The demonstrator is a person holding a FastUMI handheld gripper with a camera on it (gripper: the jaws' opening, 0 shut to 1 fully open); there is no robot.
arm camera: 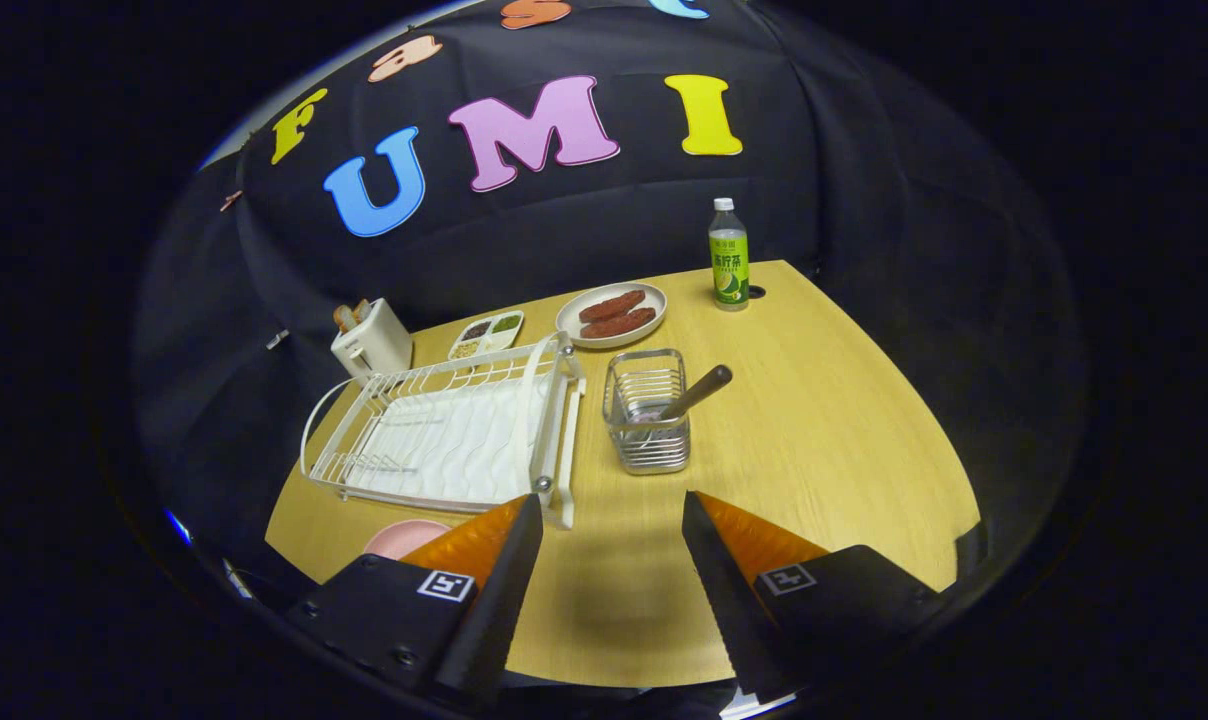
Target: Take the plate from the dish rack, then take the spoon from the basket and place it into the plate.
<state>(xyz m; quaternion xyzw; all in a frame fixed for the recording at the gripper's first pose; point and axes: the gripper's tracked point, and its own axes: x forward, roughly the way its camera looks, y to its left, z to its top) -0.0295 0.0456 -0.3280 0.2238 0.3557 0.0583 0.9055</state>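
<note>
My gripper (612,515) is open above the wooden table, nothing between its fingers. Just ahead and to the left stands the white dish rack (444,430), with no plate in its slots. A pink plate (404,537) lies flat on the table in front of the rack, partly hidden behind my left finger (509,560). Straight ahead, beyond the fingertips, the wire basket (647,410) holds the spoon (699,390), whose brown handle leans out to the right.
Behind the rack stand a white toaster (372,340) and a small divided tray (486,335). A plate of brown food (612,313) and a green bottle (728,255) sit at the table's far edge. Bare table (824,440) lies right of the basket.
</note>
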